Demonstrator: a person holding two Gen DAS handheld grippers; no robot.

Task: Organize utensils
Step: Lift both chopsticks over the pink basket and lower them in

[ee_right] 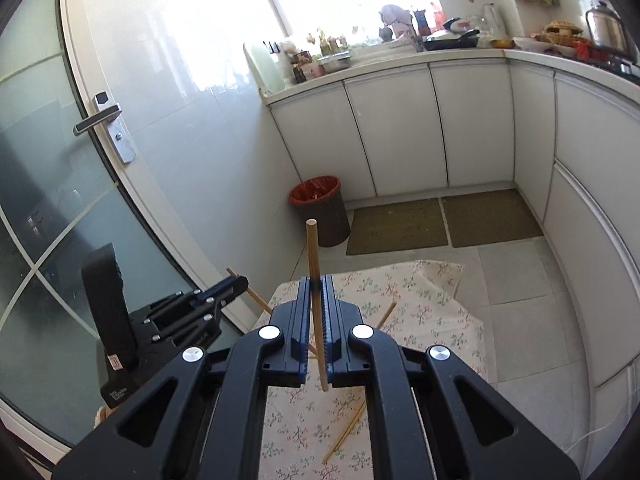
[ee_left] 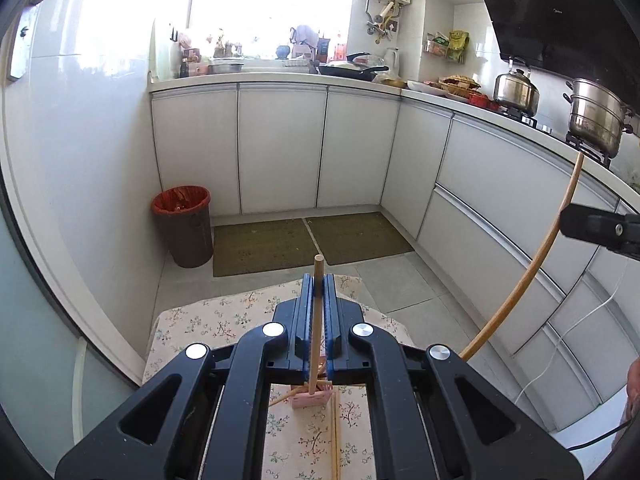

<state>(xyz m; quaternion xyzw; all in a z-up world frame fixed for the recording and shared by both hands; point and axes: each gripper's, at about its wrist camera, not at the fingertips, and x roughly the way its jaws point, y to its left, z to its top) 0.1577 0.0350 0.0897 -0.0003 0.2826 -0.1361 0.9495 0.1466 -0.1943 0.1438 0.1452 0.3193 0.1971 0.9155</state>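
Note:
My left gripper [ee_left: 319, 286] is shut on a wooden chopstick [ee_left: 317, 320] whose lower end points into a pink utensil holder [ee_left: 311, 398] on the floral tablecloth [ee_left: 224, 316]. My right gripper [ee_right: 317, 285] is shut on another wooden chopstick [ee_right: 314, 280], held upright above the cloth. The right gripper [ee_left: 600, 228] and its chopstick [ee_left: 536, 264] also show at the right of the left wrist view. The left gripper [ee_right: 236, 284] shows at the left of the right wrist view. Loose chopsticks lie on the cloth [ee_left: 334, 436] [ee_right: 346, 436].
A small table under the floral cloth [ee_right: 424, 320] stands in a kitchen. A brown bin with a red liner [ee_left: 184, 232] stands by the wall. White cabinets [ee_left: 280, 148] and a cluttered counter with pots [ee_left: 596, 116] line the back and right. A glass door [ee_right: 60, 200] is at left.

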